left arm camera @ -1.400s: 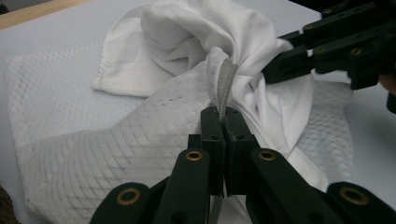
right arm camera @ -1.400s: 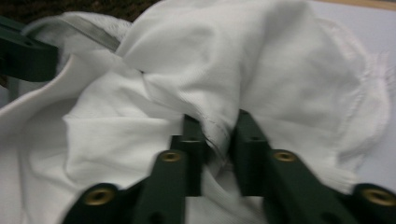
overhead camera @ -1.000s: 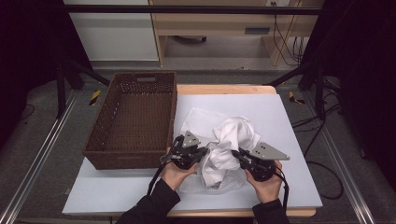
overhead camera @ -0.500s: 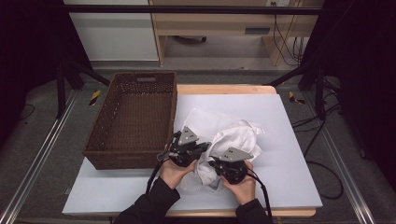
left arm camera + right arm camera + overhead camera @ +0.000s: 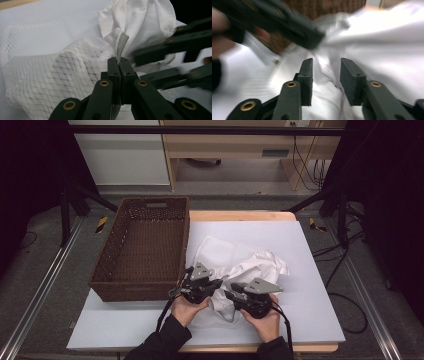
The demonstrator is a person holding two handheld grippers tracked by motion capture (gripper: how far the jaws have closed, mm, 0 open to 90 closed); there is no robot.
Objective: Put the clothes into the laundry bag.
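Note:
A white mesh bag with a white cloth bunched in it lies on the pale table mat. My left gripper is shut on the bag's grey edge band and sits at the heap's near left. Right beside it, my right gripper points at the left one. Its jaws have just been opening and stand apart, with a fold of white cloth lying loose between them. The left gripper's blurred dark jaws cross just ahead of the right ones.
A dark brown wicker basket with nothing in it stands on the left of the mat, close to the left hand. The table's wooden far edge shows behind. Bare mat lies to the right of the cloth and along the front.
The right hand has come in from the right to sit next to the left gripper, carrying the cloth over. Its jaws, shut on cloth before, now stand apart. The left gripper has stayed put.

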